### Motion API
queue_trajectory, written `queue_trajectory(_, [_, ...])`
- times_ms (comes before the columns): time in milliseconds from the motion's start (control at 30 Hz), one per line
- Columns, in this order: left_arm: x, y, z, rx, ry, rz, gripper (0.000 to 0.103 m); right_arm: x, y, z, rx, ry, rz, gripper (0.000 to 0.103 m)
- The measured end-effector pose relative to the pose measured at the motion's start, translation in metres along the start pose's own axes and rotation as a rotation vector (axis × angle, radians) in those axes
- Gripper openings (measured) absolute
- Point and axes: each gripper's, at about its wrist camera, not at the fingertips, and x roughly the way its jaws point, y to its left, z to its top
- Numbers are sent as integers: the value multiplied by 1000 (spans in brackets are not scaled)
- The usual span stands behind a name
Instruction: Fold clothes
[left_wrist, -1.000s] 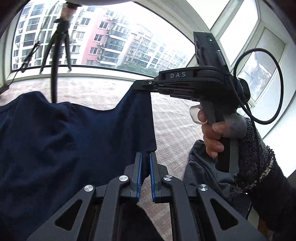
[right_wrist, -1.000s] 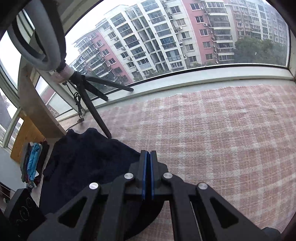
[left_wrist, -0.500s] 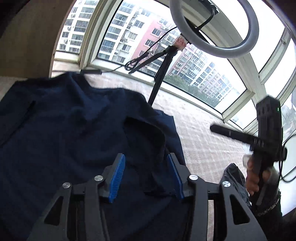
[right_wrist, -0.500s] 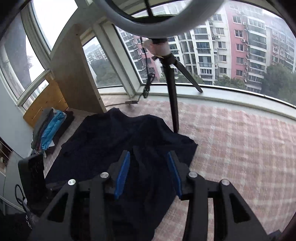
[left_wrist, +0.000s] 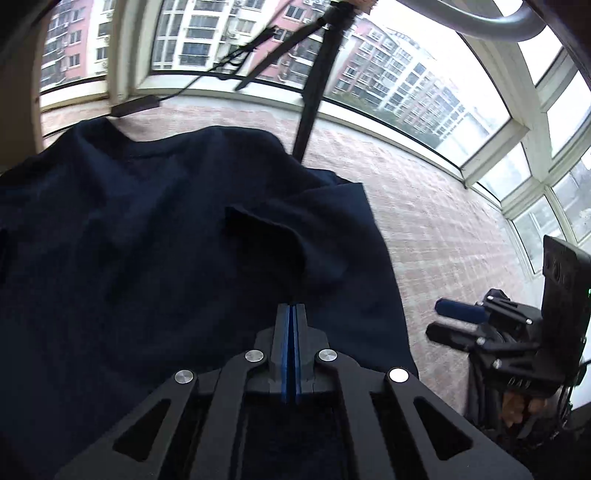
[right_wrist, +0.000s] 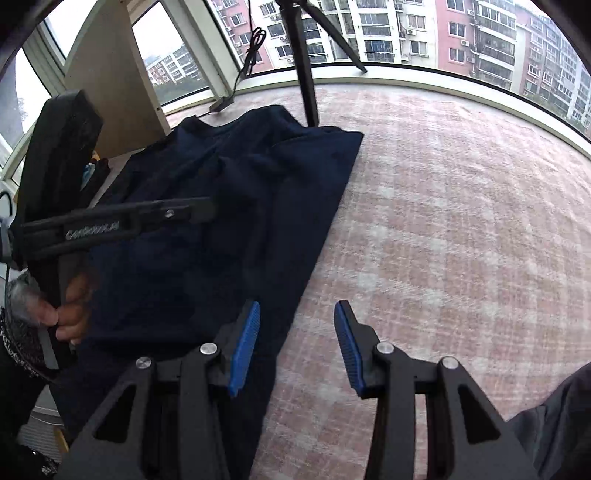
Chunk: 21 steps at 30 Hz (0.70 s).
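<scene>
A navy T-shirt (left_wrist: 147, 229) lies spread on the pink plaid cloth (left_wrist: 436, 236), its right sleeve folded inward over the body. My left gripper (left_wrist: 291, 314) is shut, hovering over the shirt's lower part; nothing shows between its pads. In the right wrist view the shirt (right_wrist: 229, 206) lies left of centre, and my right gripper (right_wrist: 297, 332) is open and empty above the shirt's right edge. The left gripper (right_wrist: 199, 210) shows there from the side, over the shirt. The right gripper (left_wrist: 447, 321) shows at the right in the left wrist view.
A black tripod leg (left_wrist: 314, 92) stands on the cloth just behind the shirt, also in the right wrist view (right_wrist: 304, 74). A cable and adapter (left_wrist: 136, 105) lie by the window sill. A wooden panel (right_wrist: 110, 85) stands at back left. Grey fabric (right_wrist: 554, 432) shows at bottom right.
Both grippers let go of the shirt, which now lies flat with the sleeve folded in. My left gripper then shut empty; my right gripper opened wide and moved to the shirt's right edge.
</scene>
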Motion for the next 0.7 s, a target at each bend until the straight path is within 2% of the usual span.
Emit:
queue_trajectory(67, [-9,8,-3,-30,-13,-9,4,-6,-5,12,-2,-25,-9,41])
queue_trajectory(133, [-15,6,0,-28,-30,-3,37,-9,-6,28,-11,-69,6,41])
queue_trajectory(167, [-16,1,3,-10,-43,-8,42,-9,-6,37,-19,-93,17,41])
queue_trajectory(300, [-11,-15,13,36,-67,-18,46,28,-2,71,-59,-97,60,40])
queue_trajectory(367, [-3,-14,17,24,-56,-2,46,56,-3,85,-56,-50,73,40])
queue_trajectory(400, [-2,-12,18,22,-59,22,46,66,-4,90,-64,-46,35,40])
queue_trajectory(467, [-6,-10,17,33,-66,76,46,76,-10,98,-65,-69,-92,30])
queue_trajectory(500, [-13,-9,13,36,-67,65,46,73,-16,101,-27,-76,-153,30])
queue_trajectory(533, [-22,-9,7,31,-68,39,46,67,-23,102,9,-92,-154,31])
queue_trajectory(600, [-38,-12,-9,35,-69,-25,46,53,-36,100,67,-128,-98,32])
queue_trajectory(700, [-42,-26,-38,27,-7,-116,47,50,-43,96,83,-61,13,35])
